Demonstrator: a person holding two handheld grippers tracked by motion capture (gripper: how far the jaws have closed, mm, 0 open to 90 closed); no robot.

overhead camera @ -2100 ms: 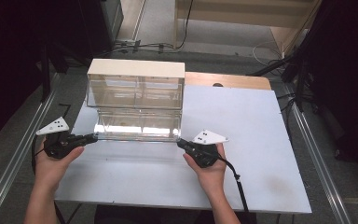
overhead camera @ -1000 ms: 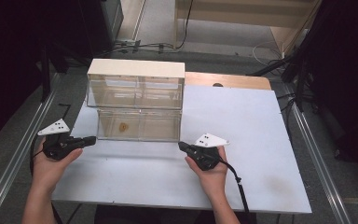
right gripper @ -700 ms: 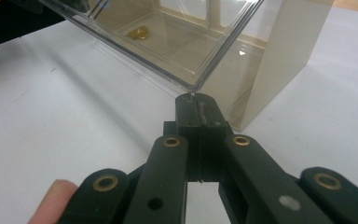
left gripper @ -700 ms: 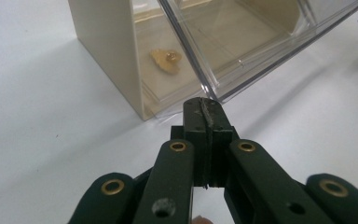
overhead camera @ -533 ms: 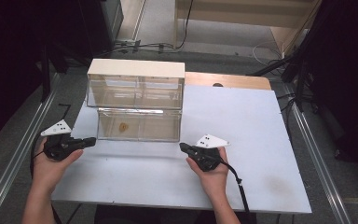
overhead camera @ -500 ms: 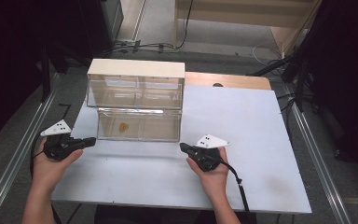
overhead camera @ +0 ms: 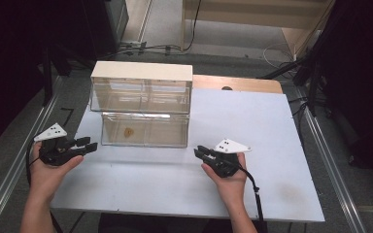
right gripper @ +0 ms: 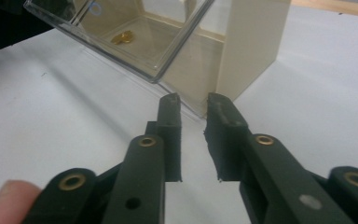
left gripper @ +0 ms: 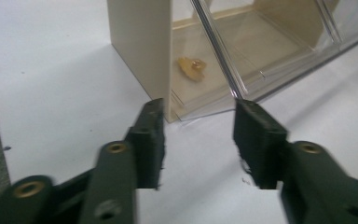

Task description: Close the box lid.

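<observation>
We held both tongs off the white tabletop (overhead camera: 272, 126), left tongs (overhead camera: 88, 144) parted and empty, right tongs (overhead camera: 200, 153) slightly apart, empty. The small amber piece (overhead camera: 128, 131) lay inside the clear plastic pulled-out drawer (overhead camera: 145, 130) of the cream-topped cabinet (overhead camera: 142, 71). We judged reaching in came next.

We see drawer cabinet (overhead camera: 141, 104) on table (overhead camera: 252, 126) at 11 o'clock, lower drawer (overhead camera: 144, 130) pulled forward, small piece (overhead camera: 128, 131) inside; left gripper (overhead camera: 88, 144) at 8, right gripper (overhead camera: 200, 152) at 5.
</observation>
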